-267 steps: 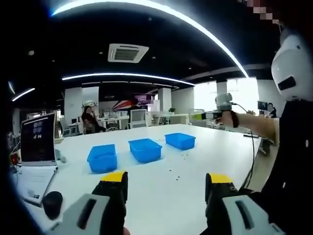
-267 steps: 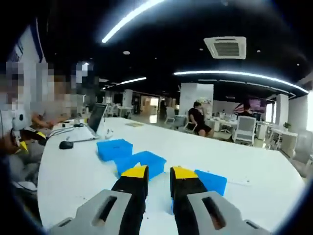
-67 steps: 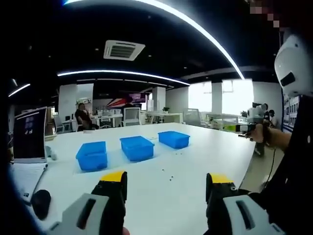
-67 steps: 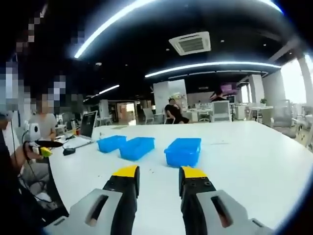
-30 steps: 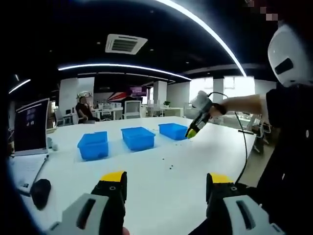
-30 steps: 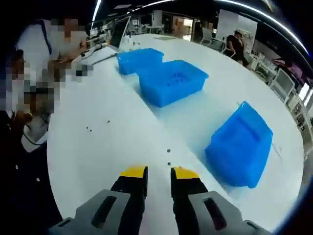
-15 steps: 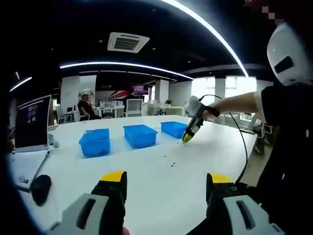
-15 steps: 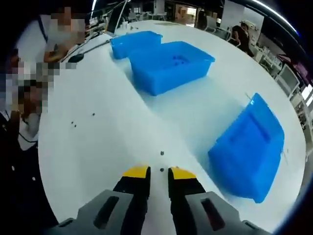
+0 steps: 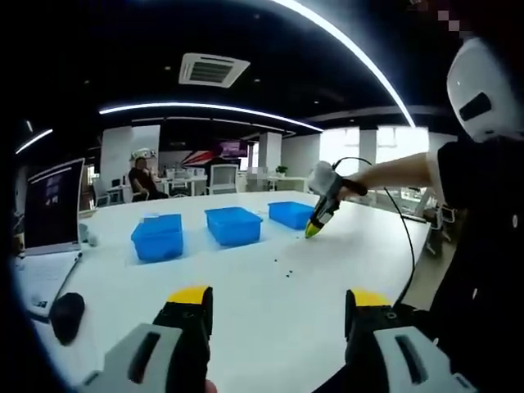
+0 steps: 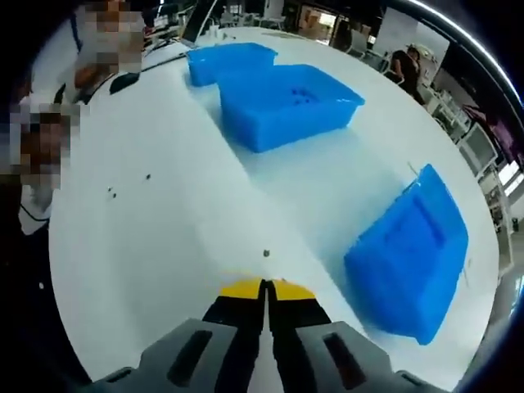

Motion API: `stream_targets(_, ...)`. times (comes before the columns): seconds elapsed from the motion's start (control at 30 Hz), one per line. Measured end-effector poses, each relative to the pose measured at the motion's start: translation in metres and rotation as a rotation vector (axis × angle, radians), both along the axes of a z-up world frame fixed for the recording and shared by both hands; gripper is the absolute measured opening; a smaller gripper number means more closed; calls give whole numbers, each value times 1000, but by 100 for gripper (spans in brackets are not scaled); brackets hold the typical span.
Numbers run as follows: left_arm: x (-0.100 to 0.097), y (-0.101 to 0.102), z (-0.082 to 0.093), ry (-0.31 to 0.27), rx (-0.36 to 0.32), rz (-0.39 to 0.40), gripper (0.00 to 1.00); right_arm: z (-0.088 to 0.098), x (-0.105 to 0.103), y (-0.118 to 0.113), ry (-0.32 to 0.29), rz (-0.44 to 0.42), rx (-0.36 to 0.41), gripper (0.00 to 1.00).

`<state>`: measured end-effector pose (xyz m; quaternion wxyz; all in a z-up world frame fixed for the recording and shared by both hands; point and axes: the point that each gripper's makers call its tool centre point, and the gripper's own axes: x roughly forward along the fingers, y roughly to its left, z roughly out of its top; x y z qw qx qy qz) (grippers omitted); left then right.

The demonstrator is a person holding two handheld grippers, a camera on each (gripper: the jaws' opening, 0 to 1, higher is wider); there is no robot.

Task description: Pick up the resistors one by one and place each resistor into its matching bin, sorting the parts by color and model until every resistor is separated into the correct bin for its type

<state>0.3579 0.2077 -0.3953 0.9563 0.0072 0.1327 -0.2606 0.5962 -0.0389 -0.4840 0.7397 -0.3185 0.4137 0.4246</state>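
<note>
Right gripper (image 10: pixel 264 291) is pressing its yellow-tipped jaws together against the white table (image 10: pixel 147 246); whether a resistor is pinched between them cannot be told. Left gripper (image 9: pixel 278 315) is hanging wide apart, well back from the three blue bins (image 9: pixel 233 225). Loose resistors (image 10: pixel 265 254) are lying as dark specks just ahead of the jaws, beside the nearest bin (image 10: pixel 409 262). Being tiny and light, they are probably needing a gentle pinch across the body.

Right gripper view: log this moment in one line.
right hand-held gripper: jaws closed at table, whether it grips a resistor unclear | loose resistor just ahead | left hand-held gripper: open, idle | three blue bins
</note>
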Motion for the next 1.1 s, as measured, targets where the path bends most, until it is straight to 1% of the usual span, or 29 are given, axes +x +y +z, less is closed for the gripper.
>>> stream_targets(0.23, -2, 0, 4, -10, -1, 0, 66, 0, -1, -1, -15, 24, -11, 5)
stream_targets(0.3, -2, 0, 6, -13, -2, 1, 66, 2, -4, -2, -11, 23, 3, 5)
stream_targets(0.4, -1, 0, 7, -16, 1, 1, 66, 13, -7, -1, -26, 9, 60, 5)
stream_targets(0.43, -1, 0, 8, -17, 1, 0, 66, 17, -9, -1, -31, 4, 86, 5)
stream_targets(0.47, -1, -1, 9, -19, 1, -1, 66, 26, -13, 0, -43, -14, 134, 5)
stream_targets(0.5, 0, -1, 10, -21, 1, -3, 66, 29, -15, -1, -46, -23, 154, 5)
stream_targets(0.53, 0, -2, 12, -23, 1, -2, 66, 37, -17, -2, -62, -31, 185, 5)
stream_targets(0.63, 4, -3, 16, -34, -2, 0, 66, 66, -25, -8, -118, -93, 326, 5)
stream_targets(0.7, 6, -4, 19, -41, -3, 0, 66, 80, -30, -11, -143, -118, 392, 5)
stream_targets(0.73, 7, -5, 20, -44, -2, -2, 66, 94, -34, -15, -181, -152, 459, 5)
stream_targets(0.8, 8, -7, 22, -49, 0, -6, 66, 116, -41, -23, -247, -191, 560, 5)
stream_targets(0.83, 8, -8, 22, -49, 2, -8, 66, 130, -48, -29, -292, -217, 625, 5)
stream_targets(0.9, 9, -9, 23, -51, 5, -12, 66, 145, -56, -39, -352, -256, 706, 5)
stream_targets(0.93, 9, -10, 23, -51, 5, -14, 66, 152, -60, -44, -395, -273, 747, 5)
stream_targets(1.0, 10, -12, 25, -53, 6, -17, 66, 162, -69, -53, -467, -312, 805, 5)
stream_targets(1.1, 11, -14, 26, -55, 7, -19, 66, 169, -79, -63, -558, -373, 856, 5)
